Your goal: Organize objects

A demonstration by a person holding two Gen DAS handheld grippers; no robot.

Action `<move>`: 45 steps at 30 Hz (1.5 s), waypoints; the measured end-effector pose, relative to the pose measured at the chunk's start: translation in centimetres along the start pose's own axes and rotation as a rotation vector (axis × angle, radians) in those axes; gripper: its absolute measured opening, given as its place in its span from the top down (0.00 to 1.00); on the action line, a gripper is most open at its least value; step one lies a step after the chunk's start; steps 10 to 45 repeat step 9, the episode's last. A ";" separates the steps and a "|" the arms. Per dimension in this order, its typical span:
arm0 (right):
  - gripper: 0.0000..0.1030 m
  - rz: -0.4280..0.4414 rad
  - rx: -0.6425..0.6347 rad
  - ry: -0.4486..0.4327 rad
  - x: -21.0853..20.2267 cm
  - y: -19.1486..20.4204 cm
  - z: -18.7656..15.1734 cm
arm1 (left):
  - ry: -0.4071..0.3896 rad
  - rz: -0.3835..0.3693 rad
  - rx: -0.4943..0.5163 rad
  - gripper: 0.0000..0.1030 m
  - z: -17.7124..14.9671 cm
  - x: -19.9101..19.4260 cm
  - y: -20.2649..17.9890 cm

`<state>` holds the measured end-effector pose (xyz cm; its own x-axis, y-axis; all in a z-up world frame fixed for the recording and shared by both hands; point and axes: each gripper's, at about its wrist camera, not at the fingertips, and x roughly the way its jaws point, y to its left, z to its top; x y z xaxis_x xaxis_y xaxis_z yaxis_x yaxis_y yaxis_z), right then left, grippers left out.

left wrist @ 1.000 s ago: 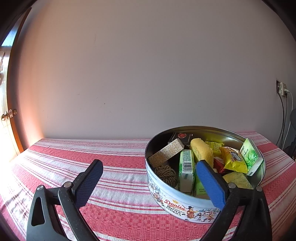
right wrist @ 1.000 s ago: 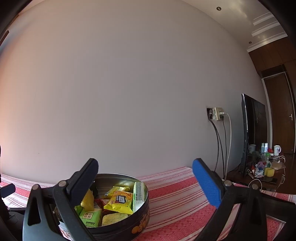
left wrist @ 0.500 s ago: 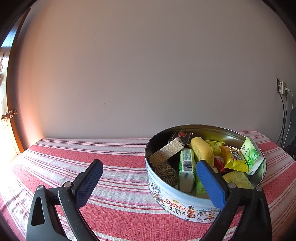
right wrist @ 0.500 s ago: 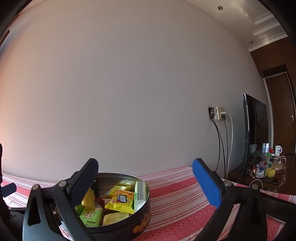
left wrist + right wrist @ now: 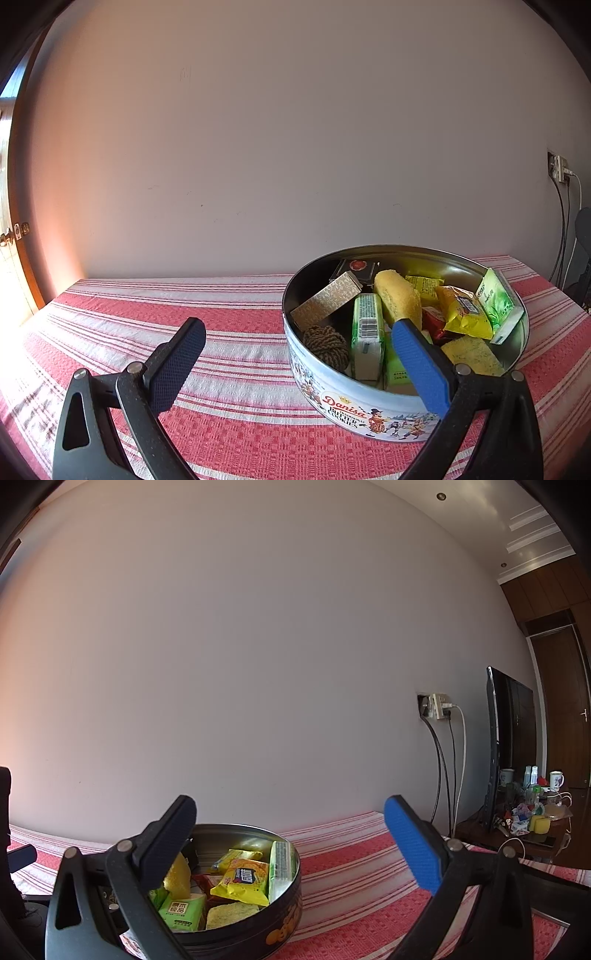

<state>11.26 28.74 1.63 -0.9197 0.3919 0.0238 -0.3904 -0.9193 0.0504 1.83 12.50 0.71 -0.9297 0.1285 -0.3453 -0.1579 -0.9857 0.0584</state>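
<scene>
Left gripper (image 5: 295,350) spread wide and empty above the red striped tablecloth (image 5: 229,321), one blue pad in front of the round cookie tin (image 5: 347,398). Tin on the cloth, lidless, filled with snack packets (image 5: 463,312), a gold box (image 5: 327,304) and coiled twine (image 5: 327,345). Right gripper (image 5: 290,834) likewise spread and empty, tin at lower left.

A red-and-white striped cloth (image 5: 229,332) covers the counter before a plain wall (image 5: 258,664) bearing a socket (image 5: 439,706) with hanging cables (image 5: 441,771), beside a dark television (image 5: 508,746) and cluttered stand (image 5: 532,834).
</scene>
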 end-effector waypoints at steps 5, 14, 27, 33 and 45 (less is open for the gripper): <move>0.00 -0.002 -0.001 0.003 0.1 0.0 0.0 | -0.001 -0.002 -0.005 0.01 0.0 0.0 0.0; 0.00 -0.002 0.002 0.013 0.4 -0.2 -0.1 | 0.008 -0.001 -0.012 0.01 0.0 0.1 0.2; 0.00 -0.002 0.002 0.013 0.4 -0.2 -0.1 | 0.008 -0.001 -0.012 0.01 0.0 0.1 0.2; 0.00 -0.002 0.002 0.013 0.4 -0.2 -0.1 | 0.008 -0.001 -0.012 0.01 0.0 0.1 0.2; 0.00 -0.002 0.002 0.013 0.4 -0.2 -0.1 | 0.008 -0.001 -0.012 0.01 0.0 0.1 0.2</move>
